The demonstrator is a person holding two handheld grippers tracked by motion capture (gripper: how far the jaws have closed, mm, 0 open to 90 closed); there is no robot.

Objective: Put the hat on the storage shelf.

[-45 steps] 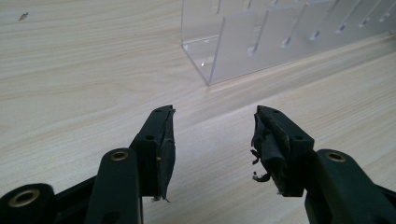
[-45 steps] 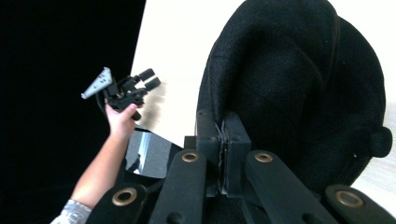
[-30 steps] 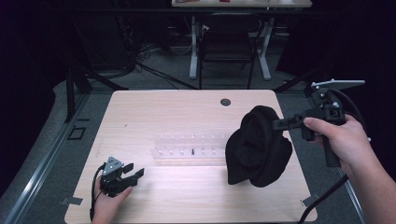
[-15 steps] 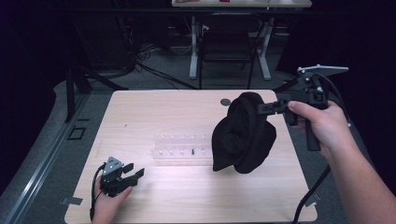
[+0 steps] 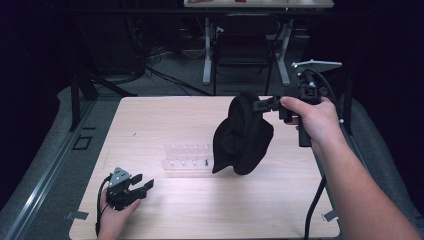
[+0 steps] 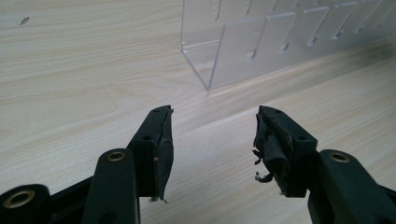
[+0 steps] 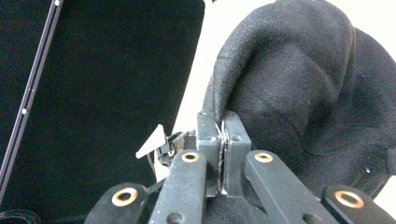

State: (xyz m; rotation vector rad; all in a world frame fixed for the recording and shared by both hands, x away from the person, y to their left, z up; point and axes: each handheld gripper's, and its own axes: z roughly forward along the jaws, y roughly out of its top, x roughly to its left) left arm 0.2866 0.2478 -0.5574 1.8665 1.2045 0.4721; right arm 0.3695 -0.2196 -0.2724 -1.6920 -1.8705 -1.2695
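A black cloth [image 5: 243, 135] hangs in the air over the table's right half, bunched into a drooping lump. My right gripper [image 5: 261, 104] is shut on its upper edge; in the right gripper view the jaws [image 7: 219, 135] pinch a fold of the black cloth [image 7: 299, 88]. Beneath and left of it lies a clear acrylic rack [image 5: 187, 157] with slots, flat on the wooden table [image 5: 165, 120]. My left gripper [image 5: 145, 186] rests at the table's near left corner, open, nothing between its jaws [image 6: 212, 140]. The clear rack [image 6: 261, 37] stands just ahead of it.
A small dark round mark sits on the table's far edge behind the cloth. Table legs [image 5: 207, 55] and cables lie on the dark floor beyond. A cable [image 5: 312, 210] trails from the right gripper down past the table's near right edge.
The right gripper has lifted the black cloth up off the table and carried it left and farther back. The left gripper has stayed put.
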